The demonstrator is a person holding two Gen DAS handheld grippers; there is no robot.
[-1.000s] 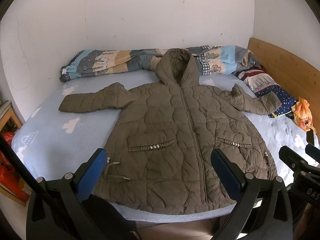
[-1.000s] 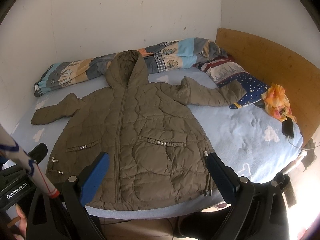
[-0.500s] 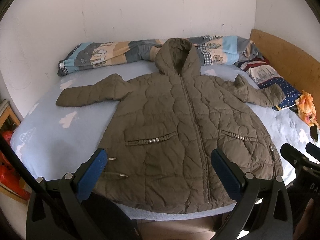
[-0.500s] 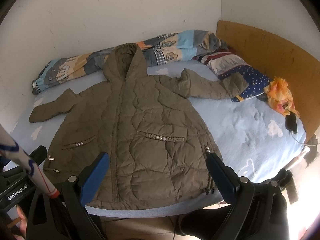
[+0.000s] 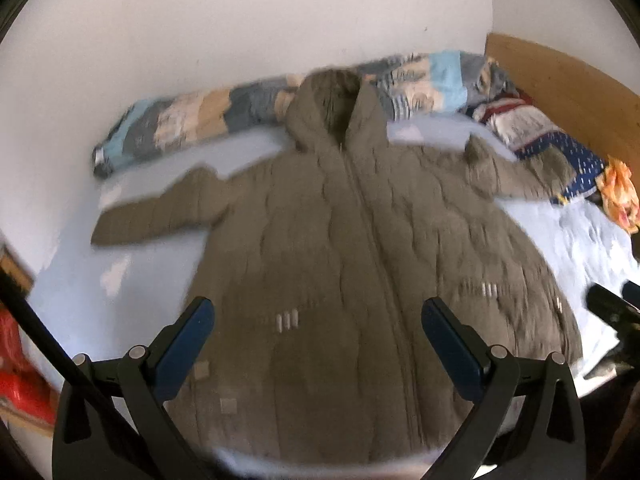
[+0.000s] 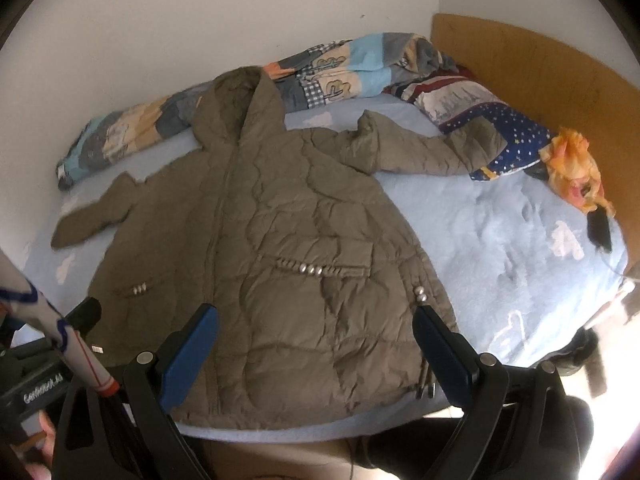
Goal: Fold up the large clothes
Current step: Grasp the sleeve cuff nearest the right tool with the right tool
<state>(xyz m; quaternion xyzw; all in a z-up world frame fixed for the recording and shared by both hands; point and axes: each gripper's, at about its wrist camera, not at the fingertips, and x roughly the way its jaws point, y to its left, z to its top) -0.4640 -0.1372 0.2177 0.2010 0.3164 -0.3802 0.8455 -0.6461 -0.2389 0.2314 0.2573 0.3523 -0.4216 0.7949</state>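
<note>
Both your grippers have dropped in closer to the jacket's hem since a second ago, and the left view is now smeared with motion. Your left gripper [image 5: 318, 344] has its blue fingers [image 5: 186, 344] spread wide with nothing between them; same for your right gripper [image 6: 314, 344], hovering over the hem corner. The olive quilted hooded jacket [image 6: 280, 248] lies zipped, front up, flat on the light blue bed sheet [image 6: 500, 248], sleeves out to both sides, hood toward the rolled patchwork quilt [image 6: 340, 72]. It's puffy and soft, probably light but springy and a bit slick, so I'd pinch deep at a cuff or a hem corner, not the smooth padded middle.
</note>
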